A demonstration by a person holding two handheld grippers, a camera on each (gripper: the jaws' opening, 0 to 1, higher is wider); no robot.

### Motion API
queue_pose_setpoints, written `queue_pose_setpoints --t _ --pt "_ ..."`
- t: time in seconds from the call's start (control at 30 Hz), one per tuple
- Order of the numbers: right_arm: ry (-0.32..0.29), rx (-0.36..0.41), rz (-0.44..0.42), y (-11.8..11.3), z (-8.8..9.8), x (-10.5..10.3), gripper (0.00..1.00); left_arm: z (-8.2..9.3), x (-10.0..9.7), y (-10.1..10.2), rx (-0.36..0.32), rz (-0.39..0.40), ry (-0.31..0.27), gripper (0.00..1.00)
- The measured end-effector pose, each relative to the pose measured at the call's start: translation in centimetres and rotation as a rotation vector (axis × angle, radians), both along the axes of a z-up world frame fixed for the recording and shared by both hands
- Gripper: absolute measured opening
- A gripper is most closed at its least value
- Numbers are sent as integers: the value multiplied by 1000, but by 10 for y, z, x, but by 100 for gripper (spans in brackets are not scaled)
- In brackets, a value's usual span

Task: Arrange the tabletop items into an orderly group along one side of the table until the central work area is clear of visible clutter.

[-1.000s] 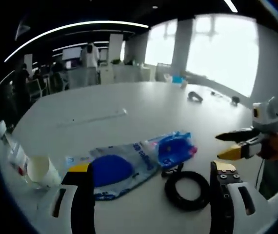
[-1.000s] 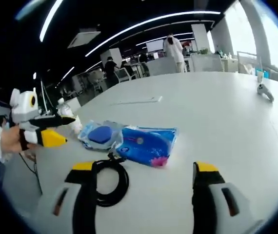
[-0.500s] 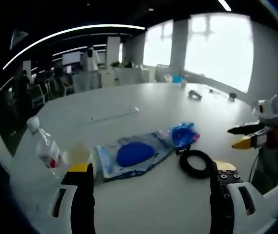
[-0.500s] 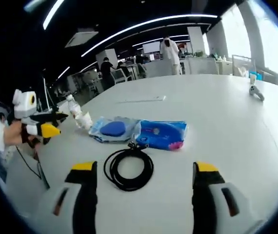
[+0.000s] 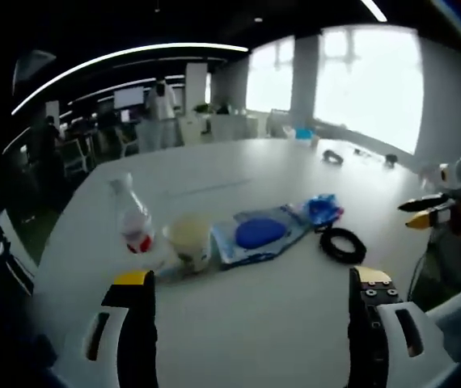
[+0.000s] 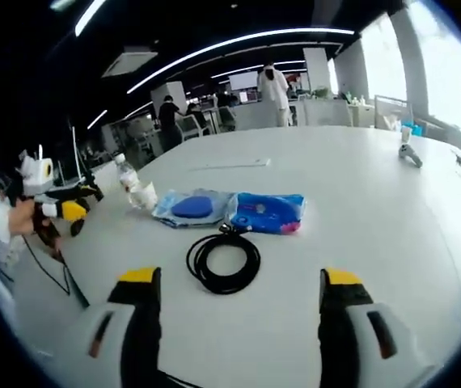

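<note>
You are holding both grippers back from the white table (image 6: 392,210), and each is empty with its jaws standing wide apart: the left gripper (image 5: 251,283) is looking across the near edge, and the right gripper (image 6: 232,283) is facing the items from the other side. The clutter is sitting in a loose row near one edge: a plastic bottle (image 5: 133,220) lying tilted, a pale cup (image 5: 188,237) just beside it, a clear packet with a blue pad (image 5: 256,234), a blue printed pouch (image 6: 264,212) touching that packet, and a coiled black cable (image 6: 223,262) lying just in front of the pouch. A long thin strip (image 6: 229,166) is lying well apart toward the middle, and a small dark object (image 6: 408,153) is sitting far off near the windows. The main risks, as I judge them, are these: the cup may be tipping if you nudge the bottle into it; the cable coil may be springing loose if you are pinching only one loop; the slick packets may be sliding rather than lifting; and the flat strip may be hard to catch with the jaws.
</note>
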State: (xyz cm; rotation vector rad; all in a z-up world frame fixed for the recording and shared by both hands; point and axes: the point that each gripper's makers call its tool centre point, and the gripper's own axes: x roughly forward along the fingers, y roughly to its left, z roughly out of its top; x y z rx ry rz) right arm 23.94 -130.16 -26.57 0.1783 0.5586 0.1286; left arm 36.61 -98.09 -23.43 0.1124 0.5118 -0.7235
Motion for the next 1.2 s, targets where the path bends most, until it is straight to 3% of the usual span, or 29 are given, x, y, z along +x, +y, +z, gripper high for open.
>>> queue_pose_setpoints --t 0.2,0.47,0.97,1.2 --pt "-18 -2 -25 6 4 -10 79 -2 -10 38 11 27 2 96" --pt "12 -16 -12 15 6 -22 81 -5 -15 73 1 75 35 96" --pt "53 -15 18 33 2 -31 81 -16 -14 88 -15 81 84 96" --pt "72 -9 -1 29 -5 -35 82 -23 -13 88 -18 58 112 95"
